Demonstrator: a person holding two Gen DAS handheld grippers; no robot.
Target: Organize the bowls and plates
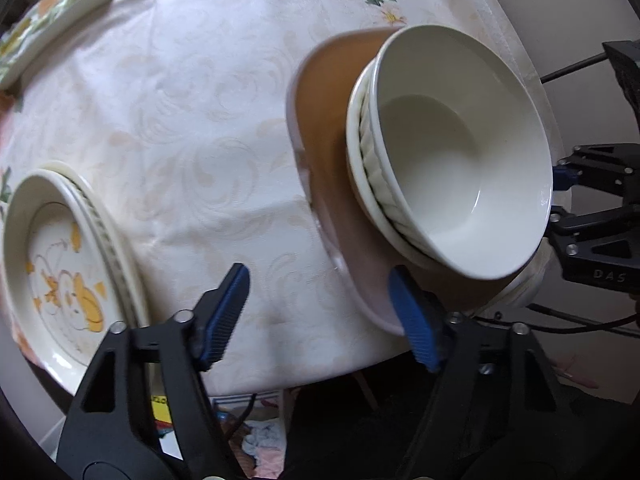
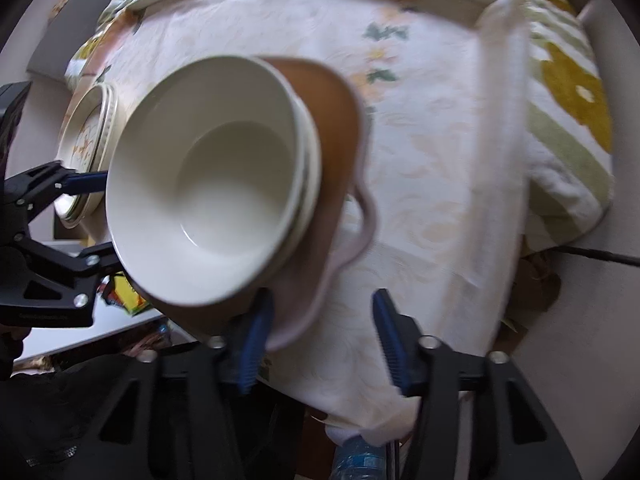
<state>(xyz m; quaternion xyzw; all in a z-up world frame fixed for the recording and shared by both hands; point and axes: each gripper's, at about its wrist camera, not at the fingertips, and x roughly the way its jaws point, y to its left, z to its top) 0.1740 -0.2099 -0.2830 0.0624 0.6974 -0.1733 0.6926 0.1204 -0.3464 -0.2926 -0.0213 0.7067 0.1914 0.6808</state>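
table (image 1: pixel 192 128): pale patterned cloth | on it: brown tray (image 1: pixel 320 112), stacked plates (image 1: pixel 60 256)

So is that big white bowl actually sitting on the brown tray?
Apart. The left wrist view shows the big white bowl nested in a ribbed bowl on a small plate, which rests on the brown tray.

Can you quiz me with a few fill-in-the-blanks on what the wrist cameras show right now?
1. The white bowl sits on top of a stack that rests on a ____ tray.
2. The plate with the orange cartoon drawing lies near the table's ____.
3. The pads of both the left gripper and the right gripper are coloured ____.
4. The table is covered by a pale ____.

Missing words: brown; edge; blue; tablecloth
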